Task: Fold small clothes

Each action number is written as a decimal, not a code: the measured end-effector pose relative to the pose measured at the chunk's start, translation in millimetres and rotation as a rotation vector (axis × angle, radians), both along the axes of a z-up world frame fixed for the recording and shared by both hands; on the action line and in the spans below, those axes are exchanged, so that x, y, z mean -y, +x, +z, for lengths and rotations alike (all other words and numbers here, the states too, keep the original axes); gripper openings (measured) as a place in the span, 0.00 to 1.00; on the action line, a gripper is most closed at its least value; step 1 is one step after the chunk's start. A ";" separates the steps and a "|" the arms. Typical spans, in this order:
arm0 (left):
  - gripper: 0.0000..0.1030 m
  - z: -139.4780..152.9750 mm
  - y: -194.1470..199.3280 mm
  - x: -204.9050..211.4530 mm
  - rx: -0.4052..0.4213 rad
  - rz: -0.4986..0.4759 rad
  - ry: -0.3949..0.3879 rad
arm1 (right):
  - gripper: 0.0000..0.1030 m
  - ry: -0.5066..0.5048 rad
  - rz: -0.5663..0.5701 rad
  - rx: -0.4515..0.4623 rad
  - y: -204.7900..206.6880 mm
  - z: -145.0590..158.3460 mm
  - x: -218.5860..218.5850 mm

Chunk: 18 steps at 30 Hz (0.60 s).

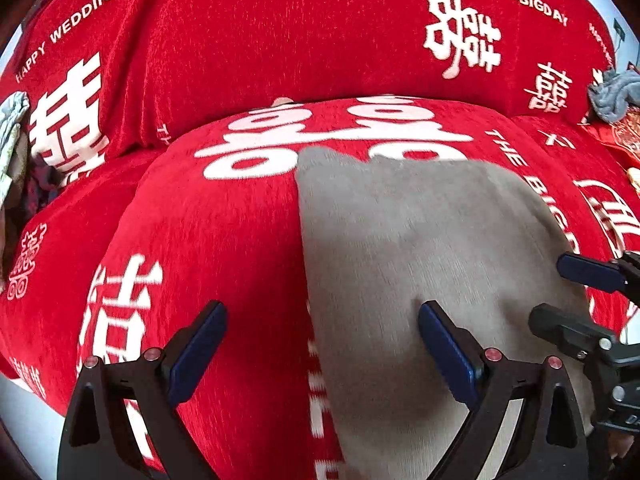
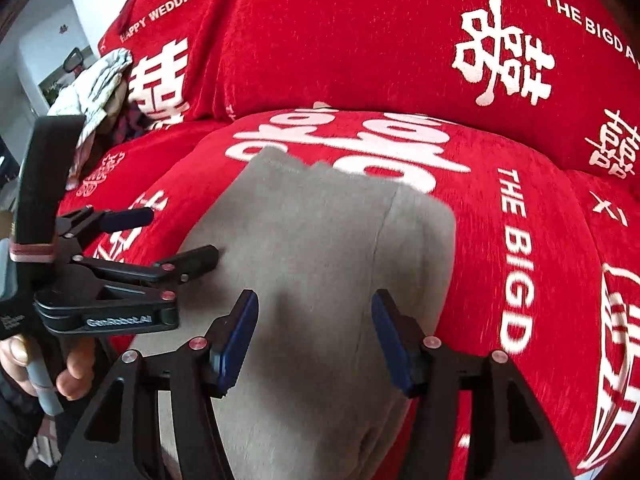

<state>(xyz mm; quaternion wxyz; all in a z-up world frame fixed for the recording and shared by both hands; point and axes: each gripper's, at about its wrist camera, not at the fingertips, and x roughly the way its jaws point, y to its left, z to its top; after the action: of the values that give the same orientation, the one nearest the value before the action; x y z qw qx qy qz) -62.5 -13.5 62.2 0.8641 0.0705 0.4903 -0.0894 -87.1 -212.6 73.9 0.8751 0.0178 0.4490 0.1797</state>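
Note:
A grey garment (image 1: 420, 260) lies flat on the red seat cushion (image 1: 224, 220), long side running away from me, with a seam down its right part (image 2: 384, 240). My left gripper (image 1: 320, 344) hovers open over its left edge, one blue pad over the red cover and the other over the grey cloth. My right gripper (image 2: 314, 336) is open above the near part of the garment (image 2: 320, 248), with nothing pressed between the pads. Each gripper shows in the other's view: the right gripper (image 1: 576, 300) at the right, the left gripper (image 2: 168, 238) at the left.
The red cover with white lettering drapes the sofa back (image 2: 360, 40). A pile of crumpled clothes (image 2: 96, 80) lies at the left end, and a grey cloth (image 1: 612, 92) at the right end. A hand (image 2: 76, 376) grips the left gripper's handle.

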 end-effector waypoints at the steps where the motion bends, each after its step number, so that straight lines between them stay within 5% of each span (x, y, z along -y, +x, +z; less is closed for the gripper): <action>1: 0.94 -1.1 -6.2 1.0 0.004 -0.007 0.008 | 0.61 0.001 -0.003 -0.004 -5.9 -3.3 1.5; 8: 0.94 -10.3 -35.0 -1.2 0.041 -0.046 0.012 | 0.61 0.033 0.008 0.032 -36.3 -15.8 18.6; 14: 0.94 7.4 -57.9 -13.9 0.062 -0.037 -0.092 | 0.61 0.023 -0.039 0.085 -64.9 -1.5 25.7; 18: 0.94 8.4 -86.3 -6.6 0.113 -0.093 -0.035 | 0.61 0.044 0.045 0.127 -88.7 7.0 7.2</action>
<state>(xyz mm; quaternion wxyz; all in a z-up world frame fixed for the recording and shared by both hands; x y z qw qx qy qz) -148.7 -7.0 70.6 0.8864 0.0829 0.4353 -0.1340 -175.8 -219.8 80.9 0.8970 0.0156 0.3886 0.2098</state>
